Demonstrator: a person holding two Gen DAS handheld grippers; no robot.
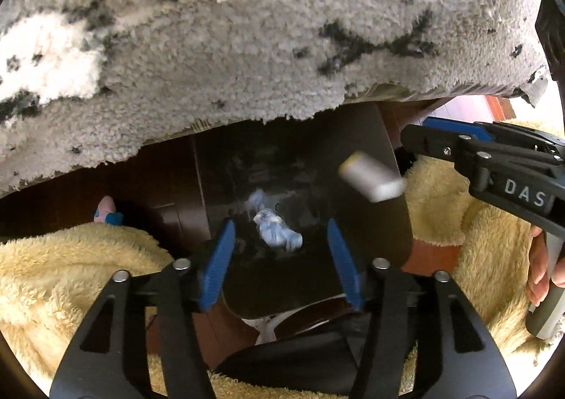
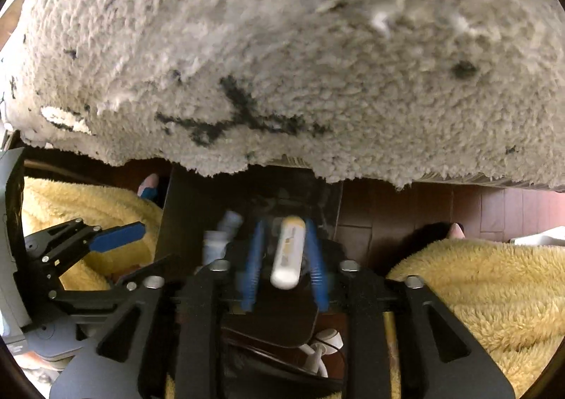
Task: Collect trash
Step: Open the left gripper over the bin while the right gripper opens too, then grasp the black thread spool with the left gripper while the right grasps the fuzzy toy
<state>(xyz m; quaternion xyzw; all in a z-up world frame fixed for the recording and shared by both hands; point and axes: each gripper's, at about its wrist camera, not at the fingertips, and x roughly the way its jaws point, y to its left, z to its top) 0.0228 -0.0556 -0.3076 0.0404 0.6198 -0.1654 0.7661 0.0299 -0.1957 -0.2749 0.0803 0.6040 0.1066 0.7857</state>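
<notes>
A black bin (image 1: 388,222) stands on the floor between yellow fleece-clad legs, with crumpled blue-white paper (image 1: 277,227) inside. My left gripper (image 1: 282,250) is open above the bin's near rim. A small white tube (image 1: 370,178) is blurred in mid-air over the bin, just off the tip of my right gripper (image 1: 420,137). In the right wrist view the tube (image 2: 289,254) lies between the parted blue fingers (image 2: 254,257) of my right gripper (image 2: 286,250), which seem not to touch it. The bin (image 2: 183,222) lies below.
A shaggy grey rug (image 1: 247,45) with dark marks covers the far floor, its edge beside the bin. Dark red wood floor (image 2: 476,208) shows to the right. Yellow fleece (image 1: 53,275) flanks the bin on both sides. A white cable (image 2: 325,346) lies near my right gripper's base.
</notes>
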